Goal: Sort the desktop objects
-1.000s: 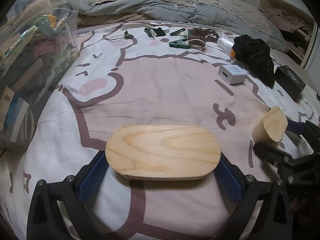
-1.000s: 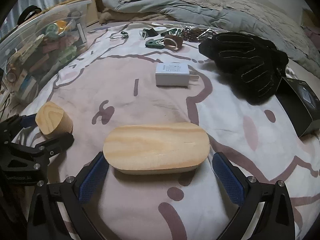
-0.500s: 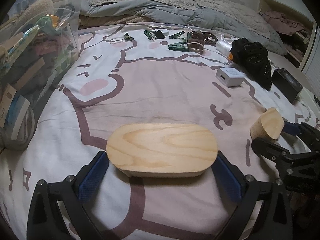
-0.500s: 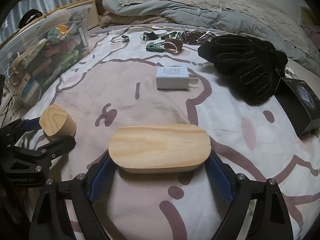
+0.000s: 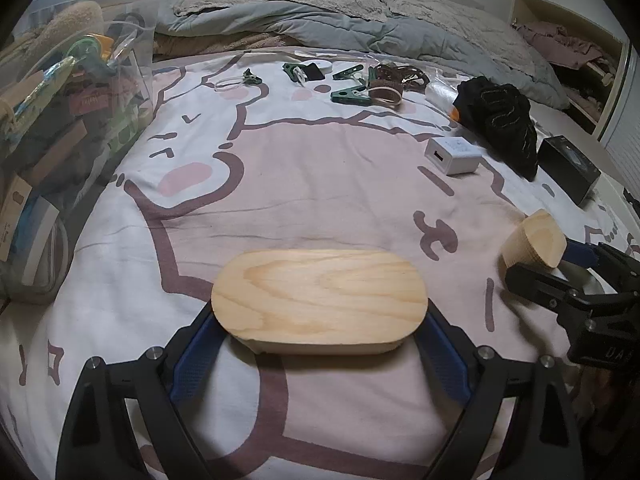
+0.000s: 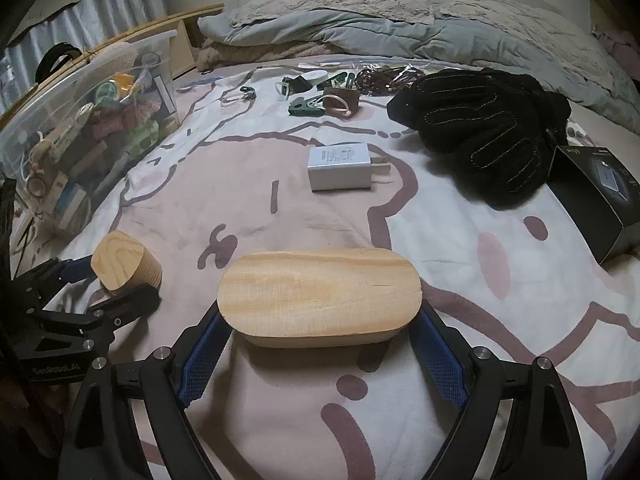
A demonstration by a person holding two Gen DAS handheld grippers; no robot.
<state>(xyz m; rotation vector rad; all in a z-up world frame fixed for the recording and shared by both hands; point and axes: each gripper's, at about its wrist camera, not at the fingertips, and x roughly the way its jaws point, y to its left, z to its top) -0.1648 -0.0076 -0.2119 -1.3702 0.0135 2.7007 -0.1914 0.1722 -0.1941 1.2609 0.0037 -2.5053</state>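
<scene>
Left hand-held gripper (image 5: pixel 319 320) jaws have just been closing and now pinch left block (image 5: pixel 320 292). Right hand-held gripper (image 6: pixel 320 318) likewise pinches right block (image 6: pixel 320 284). Both blocks, charger (image 6: pixel 340 168), gloves (image 6: pixel 480 132) and clips (image 5: pixel 350 94) lie right of the bin (image 5: pixel 132 40). Sorting looks barely started.

And the left gripper (image 5: pixel 319 322) closes in: its jaws have just been narrowing, and the blue pads (image 5: pixel 196 356), clear of the left wooden block (image 5: pixel 320 292) a second ago, now touch its rounded ends at 9 and 3 o'clock. The block sits between them.

Over on the right wrist view, same story, a touch sooner. The right gripper (image 6: pixel 320 322) has drawn its jaws in, and the gaps that showed either side of the right wooden block (image 6: pixel 320 290) are gone. Its pads (image 6: pixel 440 364) now meet the block's ends at 9 and 3 o'clock.
</scene>
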